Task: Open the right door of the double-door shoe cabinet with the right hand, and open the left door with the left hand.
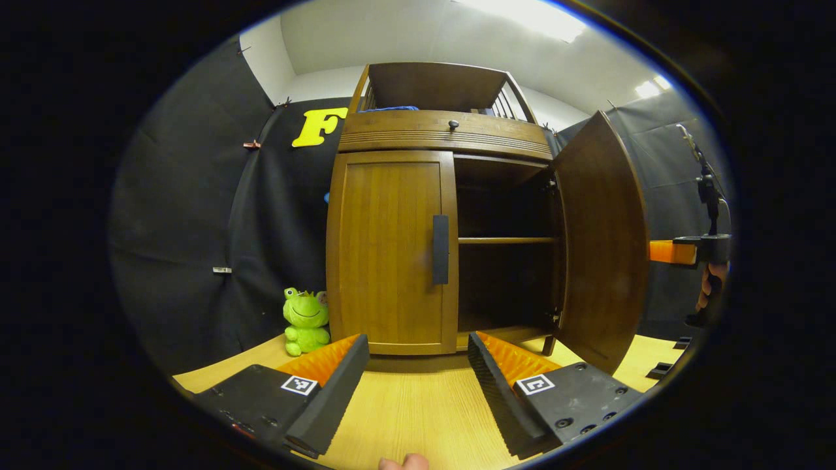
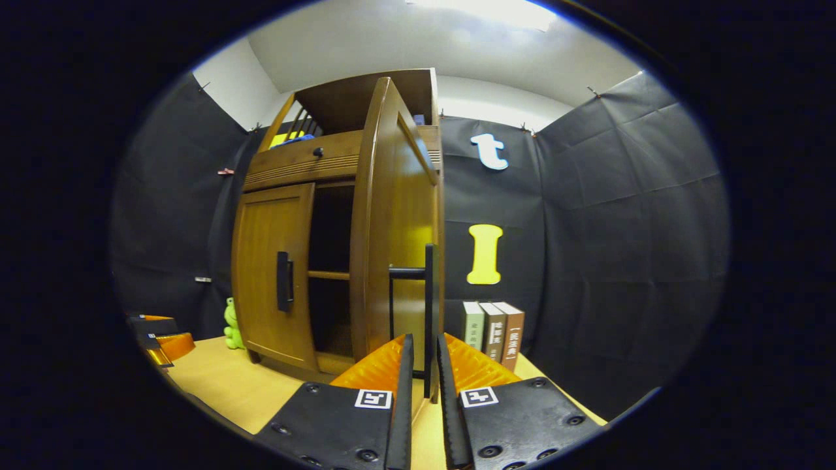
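On the cabinet [image 1: 444, 130], right door [image 1: 604, 241] open; left door [image 1: 392, 251] shut.

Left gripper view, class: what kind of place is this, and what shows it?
Probably a staged booth for recording household tasks, not a real home: black cloth walls surround a pale wooden tabletop that carries a brown wooden double-door shoe cabinet, beside a green plush frog.

Black screw-studded gripper bodies [image 2: 423, 365] with orange ribbed fingers [image 1: 499, 356] and square coded markers [image 1: 300, 384] are being shown.
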A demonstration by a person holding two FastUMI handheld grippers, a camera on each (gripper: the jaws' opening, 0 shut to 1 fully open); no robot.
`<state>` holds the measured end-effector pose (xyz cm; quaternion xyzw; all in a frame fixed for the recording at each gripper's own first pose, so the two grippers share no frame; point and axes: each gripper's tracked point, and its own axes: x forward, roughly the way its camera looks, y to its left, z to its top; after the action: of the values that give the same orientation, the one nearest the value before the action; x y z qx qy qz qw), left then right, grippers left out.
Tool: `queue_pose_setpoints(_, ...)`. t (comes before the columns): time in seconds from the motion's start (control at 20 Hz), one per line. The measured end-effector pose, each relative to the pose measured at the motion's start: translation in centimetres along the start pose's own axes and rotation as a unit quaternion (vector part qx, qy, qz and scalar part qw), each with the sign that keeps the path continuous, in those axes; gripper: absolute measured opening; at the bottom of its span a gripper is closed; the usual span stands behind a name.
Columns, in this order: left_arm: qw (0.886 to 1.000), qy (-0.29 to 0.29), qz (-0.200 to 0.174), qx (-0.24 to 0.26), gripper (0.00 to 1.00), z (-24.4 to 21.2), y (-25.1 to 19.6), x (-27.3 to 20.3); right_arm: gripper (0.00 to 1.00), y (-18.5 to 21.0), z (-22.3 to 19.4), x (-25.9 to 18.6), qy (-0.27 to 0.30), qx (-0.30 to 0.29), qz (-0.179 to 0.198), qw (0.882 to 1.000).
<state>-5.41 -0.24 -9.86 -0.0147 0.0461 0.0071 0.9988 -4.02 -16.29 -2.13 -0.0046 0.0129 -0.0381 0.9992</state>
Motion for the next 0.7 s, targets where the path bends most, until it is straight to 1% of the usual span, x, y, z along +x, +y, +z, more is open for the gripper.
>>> queue_pose_setpoints(0.15,1.0,0.006,-0.005,-0.007,0.95,-0.3,-0.6,0.3,0.23,-3.0,0.6,-0.8,-0.009,0.007,-0.034,0.999)
queue_pose_setpoints(0.35,1.0,0.012,-0.007,-0.007,0.95,-0.9,-1.2,0.8,0.23,-7.5,1.3,-2.0,-0.033,0.018,-0.093,0.995)
queue_pose_setpoints(0.45,1.0,0.012,-0.005,-0.003,0.95,-0.9,-1.3,1.2,0.24,-6.9,1.1,-2.2,-0.034,0.041,-0.075,0.996)
queue_pose_setpoints(0.5,1.0,0.012,-0.005,-0.004,0.95,-0.9,-1.5,1.4,0.24,-6.9,0.7,-2.5,-0.028,0.049,-0.072,0.996)
queue_pose_setpoints(0.55,1.0,0.011,-0.003,-0.006,0.95,-0.8,-1.5,1.5,0.15,-7.3,0.4,-2.7,-0.026,0.051,-0.077,0.995)
queue_pose_setpoints(0.7,1.0,0.006,-0.003,-0.012,0.95,-0.2,-1.7,2.1,0.5,-8.4,0.8,-3.5,-0.039,0.033,-0.1,0.994)
